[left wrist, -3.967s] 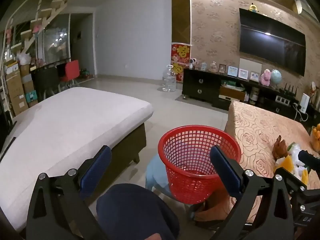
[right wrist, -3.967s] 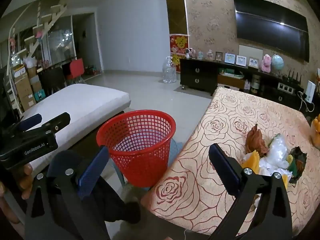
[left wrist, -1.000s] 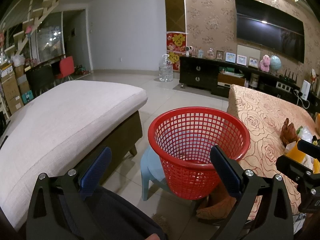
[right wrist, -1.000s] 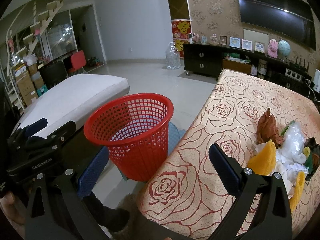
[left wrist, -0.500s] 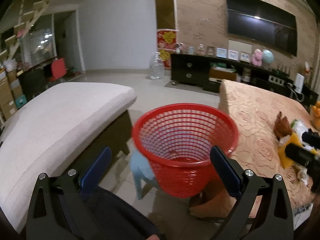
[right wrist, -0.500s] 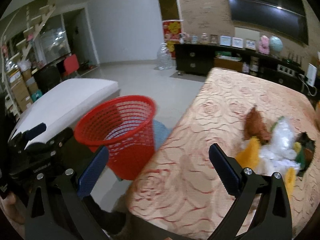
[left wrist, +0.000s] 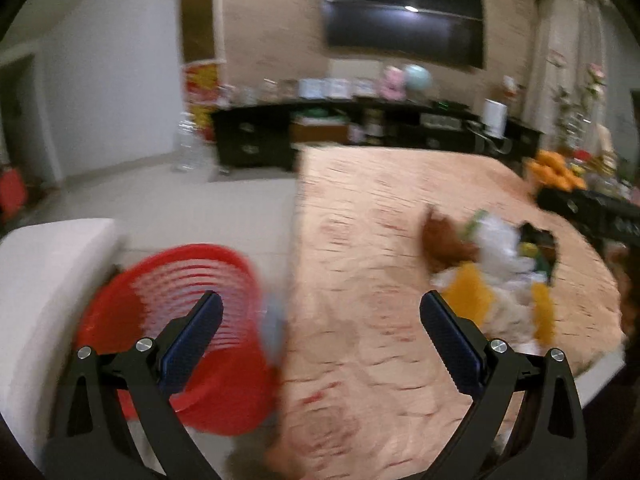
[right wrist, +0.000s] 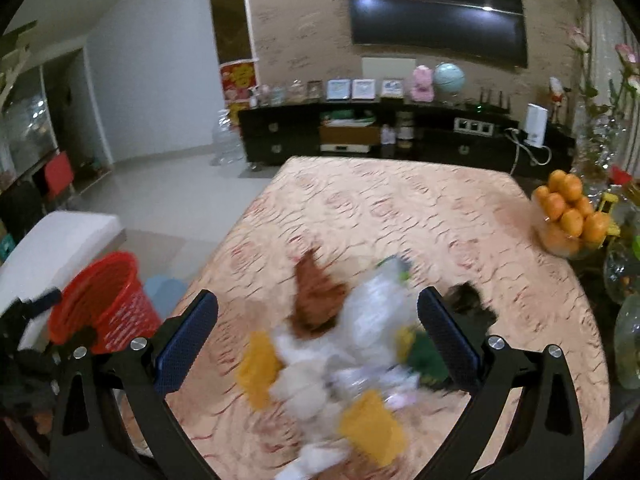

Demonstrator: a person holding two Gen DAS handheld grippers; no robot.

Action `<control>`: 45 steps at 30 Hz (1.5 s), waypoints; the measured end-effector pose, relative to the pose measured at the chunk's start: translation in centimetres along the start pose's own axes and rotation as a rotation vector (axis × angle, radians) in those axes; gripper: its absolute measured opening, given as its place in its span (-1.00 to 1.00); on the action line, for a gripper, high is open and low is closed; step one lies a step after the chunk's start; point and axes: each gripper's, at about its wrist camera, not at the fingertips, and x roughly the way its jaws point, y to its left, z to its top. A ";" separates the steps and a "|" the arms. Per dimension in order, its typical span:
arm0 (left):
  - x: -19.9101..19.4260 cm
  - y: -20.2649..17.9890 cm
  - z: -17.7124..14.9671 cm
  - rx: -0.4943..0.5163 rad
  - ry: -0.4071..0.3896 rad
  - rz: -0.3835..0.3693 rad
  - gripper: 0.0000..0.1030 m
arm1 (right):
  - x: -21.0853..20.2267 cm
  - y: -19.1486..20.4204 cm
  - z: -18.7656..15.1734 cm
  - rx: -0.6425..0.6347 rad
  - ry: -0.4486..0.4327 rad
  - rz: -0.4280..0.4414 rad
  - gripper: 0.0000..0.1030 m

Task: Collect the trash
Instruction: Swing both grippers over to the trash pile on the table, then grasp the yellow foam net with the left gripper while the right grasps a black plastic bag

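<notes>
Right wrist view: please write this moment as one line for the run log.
phase: approach | right tongs: open, above pile of crumpled trash on rose-patterned tablecloth | left tongs: open, empty | red mesh plastic basket: beside table

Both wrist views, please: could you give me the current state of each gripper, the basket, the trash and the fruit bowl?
Left gripper: open, empty.
Right gripper: open, empty, over the trash.
Basket: upright beside the table, contents too blurred to tell.
Trash: heaped on the tablecloth, not yet collected.
Fruit bowl: piled with oranges.
TV: off.
</notes>
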 end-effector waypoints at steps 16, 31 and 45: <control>10.9 -8.4 -0.3 0.110 0.175 -0.236 0.50 | 3.2 -7.1 -2.0 0.162 0.041 0.004 0.89; 11.9 -6.4 -1.0 -0.016 0.221 -0.349 -0.68 | 5.3 -11.2 -3.2 0.285 0.098 -0.132 0.89; 10.5 -4.5 -0.6 -0.094 0.198 -0.355 -0.73 | 7.0 -13.8 -5.1 0.386 0.157 -0.134 0.88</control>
